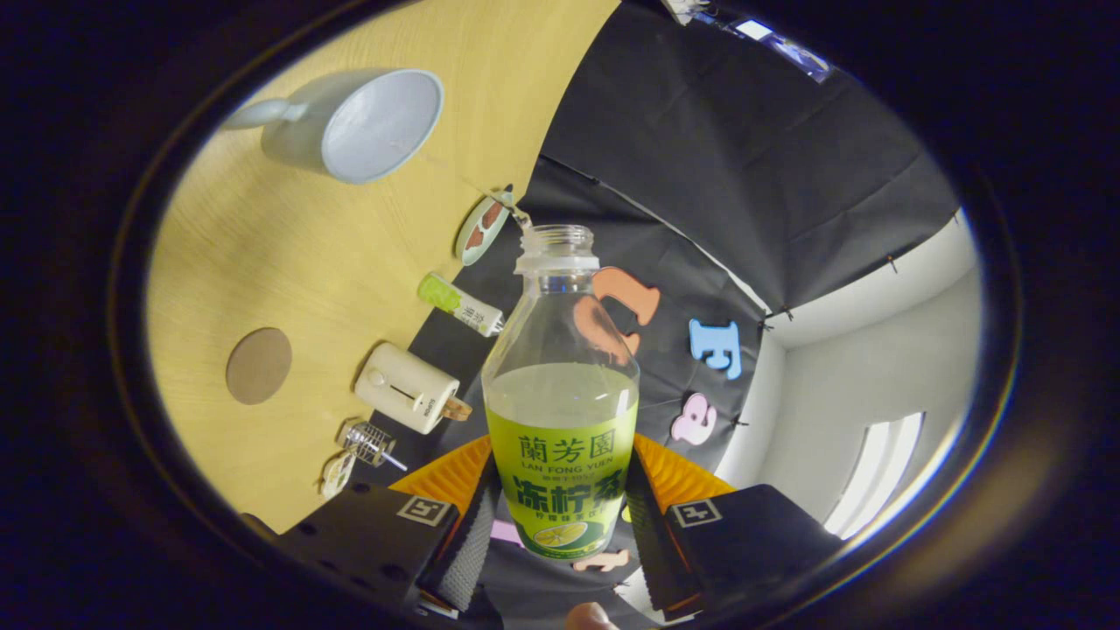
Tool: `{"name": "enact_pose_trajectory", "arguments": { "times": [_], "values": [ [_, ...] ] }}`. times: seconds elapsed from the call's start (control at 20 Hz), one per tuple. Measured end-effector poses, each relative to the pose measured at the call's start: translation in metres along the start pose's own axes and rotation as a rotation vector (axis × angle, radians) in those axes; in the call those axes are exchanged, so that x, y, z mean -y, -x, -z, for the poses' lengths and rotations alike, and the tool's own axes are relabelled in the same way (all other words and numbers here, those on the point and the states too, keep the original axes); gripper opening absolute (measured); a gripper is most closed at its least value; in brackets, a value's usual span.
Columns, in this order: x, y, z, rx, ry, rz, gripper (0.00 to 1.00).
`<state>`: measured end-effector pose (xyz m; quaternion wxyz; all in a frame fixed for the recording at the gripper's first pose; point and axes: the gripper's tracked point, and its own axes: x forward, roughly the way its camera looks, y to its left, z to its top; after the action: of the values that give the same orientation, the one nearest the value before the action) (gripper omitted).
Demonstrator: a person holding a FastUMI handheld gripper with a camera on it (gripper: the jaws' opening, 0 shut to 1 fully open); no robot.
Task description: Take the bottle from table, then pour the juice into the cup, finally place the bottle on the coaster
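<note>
Clamping the uncapped bottle (561, 411) between both fingers, the tongs (560, 516) hold it off the table (289, 262).

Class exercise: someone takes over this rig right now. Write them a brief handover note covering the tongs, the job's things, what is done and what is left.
Tongs: shut on the bottle, both fingers pressing its label.
Bottle: lifted off the table, uncapped, tilted with the view, still part full of juice.
Cup: standing on the table, well beyond the fingers; looks empty.
Coaster: bare brown disc on the table.
Done: bottle taken.
Left: pour into the cup, then set the bottle on the coaster.
</note>
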<state>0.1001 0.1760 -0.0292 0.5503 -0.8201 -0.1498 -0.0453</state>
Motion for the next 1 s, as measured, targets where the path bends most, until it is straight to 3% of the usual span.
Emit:
{"name": "enact_pose_trajectory", "arguments": {
  "times": [0.7,1.0],
  "values": [
    [0.002,-0.002,0.001,0.024,0.000,0.023,0.77],
    [-0.008,-0.003,0.006,-0.007,-0.168,-0.030,0.77]
  ]
}}
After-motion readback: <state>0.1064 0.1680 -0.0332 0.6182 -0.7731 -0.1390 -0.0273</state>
